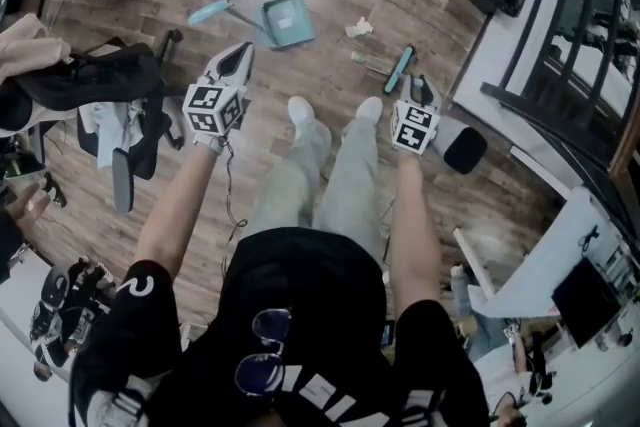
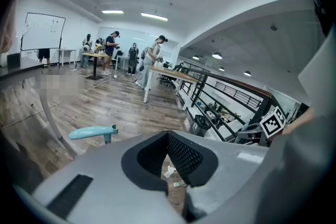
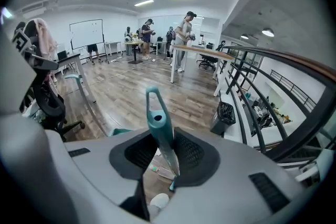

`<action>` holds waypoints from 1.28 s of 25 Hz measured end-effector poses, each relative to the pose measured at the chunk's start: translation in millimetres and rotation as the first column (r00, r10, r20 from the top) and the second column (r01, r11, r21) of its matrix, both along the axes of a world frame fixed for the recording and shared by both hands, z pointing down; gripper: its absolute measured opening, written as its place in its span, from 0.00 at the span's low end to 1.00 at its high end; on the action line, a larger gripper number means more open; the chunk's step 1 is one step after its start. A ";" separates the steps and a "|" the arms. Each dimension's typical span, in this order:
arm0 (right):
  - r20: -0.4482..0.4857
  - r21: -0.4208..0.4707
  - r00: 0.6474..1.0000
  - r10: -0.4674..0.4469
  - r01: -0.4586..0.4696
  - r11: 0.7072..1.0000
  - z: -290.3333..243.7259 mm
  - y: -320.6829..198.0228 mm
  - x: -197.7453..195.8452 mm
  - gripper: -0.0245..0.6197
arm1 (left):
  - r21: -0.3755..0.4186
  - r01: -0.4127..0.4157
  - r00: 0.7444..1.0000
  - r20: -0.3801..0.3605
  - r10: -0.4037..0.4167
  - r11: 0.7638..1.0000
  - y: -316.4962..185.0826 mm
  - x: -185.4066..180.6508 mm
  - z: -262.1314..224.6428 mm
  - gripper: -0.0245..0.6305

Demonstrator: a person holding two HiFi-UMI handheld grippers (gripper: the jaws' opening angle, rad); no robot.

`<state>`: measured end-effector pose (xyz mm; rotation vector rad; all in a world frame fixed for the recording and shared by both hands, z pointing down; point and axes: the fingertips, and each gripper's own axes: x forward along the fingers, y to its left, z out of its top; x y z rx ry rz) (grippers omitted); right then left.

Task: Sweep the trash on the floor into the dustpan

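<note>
My right gripper (image 3: 167, 157) clamps the brush (image 3: 157, 123) handle. My left gripper (image 1: 238, 55) is closed, nothing in it. The dustpan (image 1: 290, 20) lies on the floor just ahead of it, paper scrap (image 1: 359, 27) btwn dustpan & brush.

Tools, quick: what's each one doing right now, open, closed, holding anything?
Left tool: closed, empty.
Right tool: closed on the brush handle.

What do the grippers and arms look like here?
The left gripper and right gripper have white-grey shells, black meshed pads and a cube of black-and-white square markers each. A thin dark cable trails from the left one. Black short sleeves with white print.
</note>
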<state>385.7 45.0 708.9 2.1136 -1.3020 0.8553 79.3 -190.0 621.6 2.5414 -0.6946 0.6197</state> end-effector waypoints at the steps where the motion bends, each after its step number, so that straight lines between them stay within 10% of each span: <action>1: -0.001 0.006 1.000 -0.003 0.003 1.000 -0.8 -8.7 -2.8 0.18 | -0.001 0.003 1.000 -0.003 -0.003 1.000 -3.4 -1.4 0.0 0.04; 32: 0.021 0.217 0.957 -0.288 0.277 0.936 -34.2 -215.3 -112.6 0.18 | -0.029 0.161 0.987 -0.015 -0.162 0.986 -55.1 -81.1 15.6 0.04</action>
